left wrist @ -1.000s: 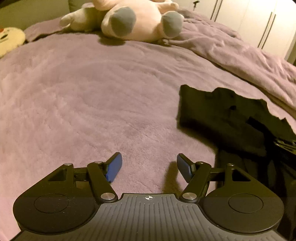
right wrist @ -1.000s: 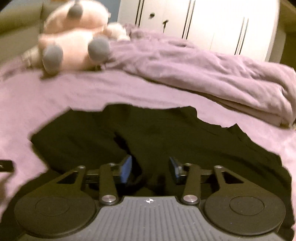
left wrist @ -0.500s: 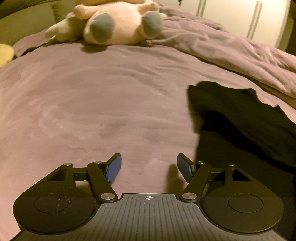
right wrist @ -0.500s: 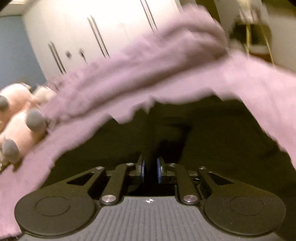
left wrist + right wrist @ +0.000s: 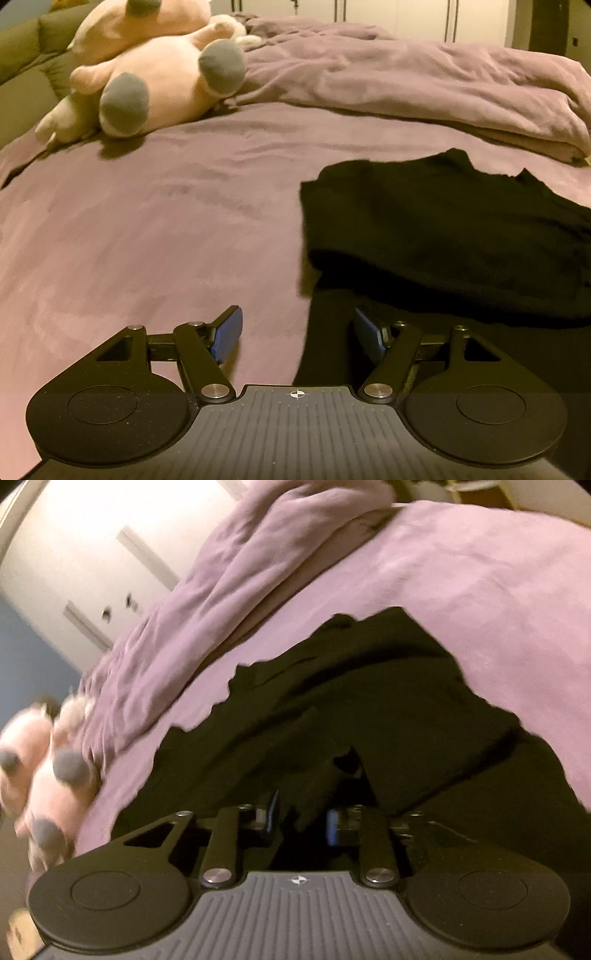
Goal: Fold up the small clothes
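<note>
A black garment [image 5: 443,229] lies on the purple bed cover [image 5: 147,240], its upper layer doubled over the lower one. My left gripper [image 5: 297,332] hangs open at the garment's left edge, nothing between its fingers; the left finger is over bare cover, the right one over black cloth. In the right wrist view, rolled sideways, my right gripper [image 5: 303,819] is closing its jaws on a raised fold of the black garment [image 5: 369,709]. The fabric fills the gap between the pads.
A pink plush toy [image 5: 155,74] with grey feet lies at the far left of the bed. A bunched purple duvet [image 5: 406,74] runs along the far side. White wardrobe doors [image 5: 74,554] stand behind it. Bare cover spreads left of the garment.
The right gripper has shut on the black cloth, rolled sideways and carried it across. The left gripper has slid right to the garment's edge, still open.
</note>
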Motion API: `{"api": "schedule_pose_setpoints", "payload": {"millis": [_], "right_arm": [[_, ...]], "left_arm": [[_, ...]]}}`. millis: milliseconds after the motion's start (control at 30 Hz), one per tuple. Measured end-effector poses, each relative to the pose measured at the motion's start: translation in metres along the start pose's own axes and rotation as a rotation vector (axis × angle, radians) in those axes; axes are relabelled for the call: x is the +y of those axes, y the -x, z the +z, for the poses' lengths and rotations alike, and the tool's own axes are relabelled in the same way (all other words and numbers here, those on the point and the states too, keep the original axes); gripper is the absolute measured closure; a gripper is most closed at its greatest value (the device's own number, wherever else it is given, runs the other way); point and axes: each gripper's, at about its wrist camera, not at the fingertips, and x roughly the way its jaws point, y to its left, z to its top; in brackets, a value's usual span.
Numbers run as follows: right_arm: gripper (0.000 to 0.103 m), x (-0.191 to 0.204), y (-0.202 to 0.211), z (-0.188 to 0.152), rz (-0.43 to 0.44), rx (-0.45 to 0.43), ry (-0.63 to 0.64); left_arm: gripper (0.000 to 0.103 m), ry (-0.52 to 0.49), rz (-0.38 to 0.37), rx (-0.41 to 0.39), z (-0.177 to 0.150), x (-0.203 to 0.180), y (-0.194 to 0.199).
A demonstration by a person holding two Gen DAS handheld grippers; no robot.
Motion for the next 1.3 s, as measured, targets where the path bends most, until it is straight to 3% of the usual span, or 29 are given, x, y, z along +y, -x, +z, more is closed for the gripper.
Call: {"api": "schedule_pose_setpoints", "payload": {"millis": [67,133,233,300,367,433,500,567,667,800,900,967,1033,1133,1200,1300], "right_arm": [[0.100,0.005,-0.001,0.003,0.005,0.006,0.053],[0.100,0.014,0.010,0.008,0.001,-0.061,0.115],[0.100,0.029,0.049,0.016,0.010,-0.317,0.228],[0.100,0.025,0.060,0.021,0.025,-0.394,0.217],[0.099,0.009,0.047,0.022,-0.019,-0.343,0.203],[0.094,-0.013,0.025,0.020,-0.100,-0.205,0.185],[0.095,-0.040,0.015,0.018,-0.096,-0.100,0.080],[0.094,-0.058,0.023,0.019,-0.027,-0.126,-0.028],[0.094,-0.061,0.024,0.027,-0.013,-0.119,-0.067],[0.097,-0.037,0.023,0.034,-0.056,-0.122,0.126],[0.097,-0.034,0.028,0.041,-0.020,-0.172,0.178],[0.088,-0.040,0.026,0.045,-0.108,-0.141,0.196],[0.088,-0.047,0.026,0.047,-0.186,-0.101,0.197],[0.074,-0.049,0.045,0.050,-0.242,-0.158,0.165],[0.071,-0.045,0.053,0.053,-0.228,-0.213,0.186],[0.070,-0.030,0.043,0.059,-0.192,-0.173,0.270]], "left_arm": [[0.031,-0.016,0.006,0.000,0.005,-0.004,-0.004],[0.031,-0.021,0.014,-0.005,0.009,-0.007,-0.008],[0.031,-0.008,0.036,-0.011,0.010,-0.011,-0.016],[0.031,-0.002,0.031,0.007,0.009,-0.014,-0.022],[0.031,0.003,0.022,0.015,0.006,-0.015,-0.023],[0.030,-0.010,0.022,0.010,0.004,-0.015,-0.021],[0.029,-0.023,0.018,0.011,0.003,-0.013,-0.020],[0.029,-0.015,0.018,0.016,0.005,-0.010,-0.020],[0.029,-0.003,0.030,0.019,0.010,-0.012,-0.021],[0.027,0.013,0.084,0.016,0.012,-0.013,-0.023],[0.026,0.028,0.101,0.027,0.010,-0.008,-0.025],[0.026,0.032,0.102,0.039,0.010,-0.004,-0.022],[0.027,0.025,0.123,0.046,0.013,0.000,-0.016],[0.026,0.017,0.158,-0.004,0.019,0.004,0.004],[0.024,0.038,0.151,-0.041,0.026,0.006,0.012],[0.022,0.044,0.141,-0.053,0.037,0.001,0.009]]}}
